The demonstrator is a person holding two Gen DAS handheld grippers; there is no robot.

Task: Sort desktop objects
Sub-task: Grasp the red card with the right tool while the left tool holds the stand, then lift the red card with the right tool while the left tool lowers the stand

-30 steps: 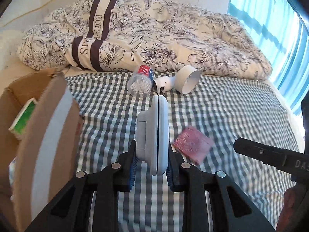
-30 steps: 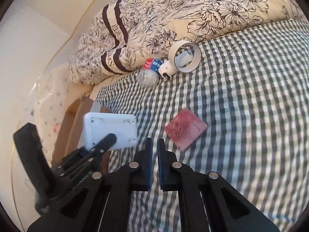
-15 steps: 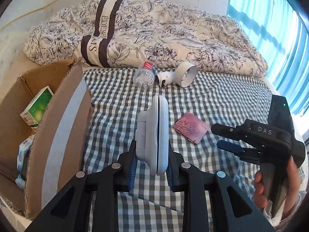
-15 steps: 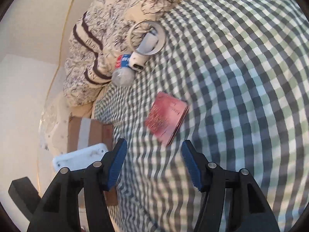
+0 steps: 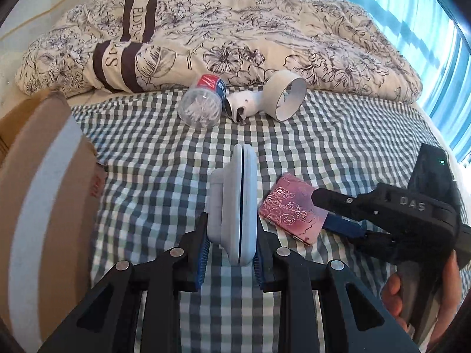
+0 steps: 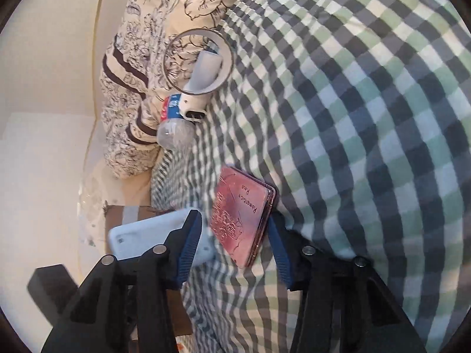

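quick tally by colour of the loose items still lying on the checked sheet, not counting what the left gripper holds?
Pink: 1, the rose-embossed wallet
White: 1, the ring-handled controller
Clear: 1, the plastic bottle with a red and blue label
Total: 3

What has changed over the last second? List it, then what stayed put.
The right gripper opened from shut and moved in on the pink booklet; its fingers now straddle the booklet without closing. The left gripper stayed clamped on the white device. The booklet, clear bottle, white ring gadget and cardboard box have not moved on the checked sheet.
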